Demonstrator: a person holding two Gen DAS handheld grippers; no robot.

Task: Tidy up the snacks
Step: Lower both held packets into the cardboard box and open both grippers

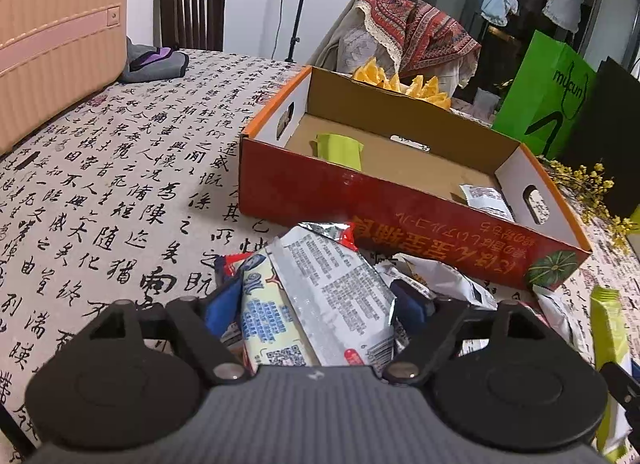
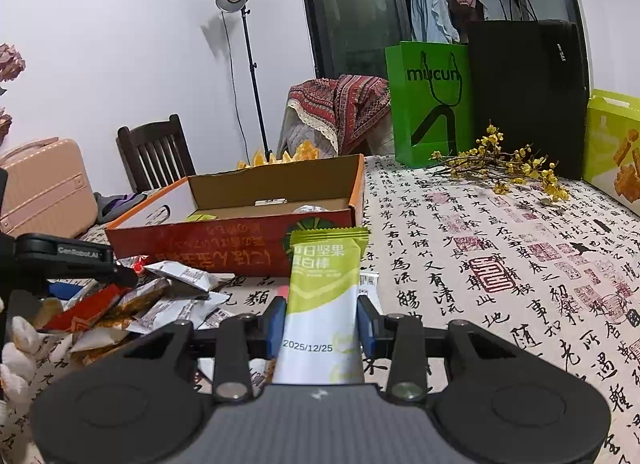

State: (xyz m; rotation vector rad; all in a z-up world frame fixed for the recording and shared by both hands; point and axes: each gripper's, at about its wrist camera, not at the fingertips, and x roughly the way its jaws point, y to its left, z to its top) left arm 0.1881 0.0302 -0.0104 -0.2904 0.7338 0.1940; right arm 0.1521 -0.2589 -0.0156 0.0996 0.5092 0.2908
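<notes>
On the calligraphy-print tablecloth [image 1: 120, 192], just in front of the red cardboard box [image 1: 360, 200], lies the heap of snack packets [image 1: 328, 296], and the left gripper [image 1: 320, 304] is right over it. Its jaws stand fairly wide, with a silver-and-white packet [image 1: 332, 284] and a pale blue-printed one [image 1: 264, 316] lying between the blue pads; whether the pads press on them cannot be told. Over on the right, the right gripper [image 2: 322, 324] is clamped tight on a green-and-white bar packet [image 2: 326, 288], blue pads pinching its lower half from both sides, the green top end sticking up and forward past the fingertips, in front of the box's near wall. Inside the box: a green packet [image 1: 340, 150] toward the left end, a white one [image 1: 486, 198] in the right corner.
</notes>
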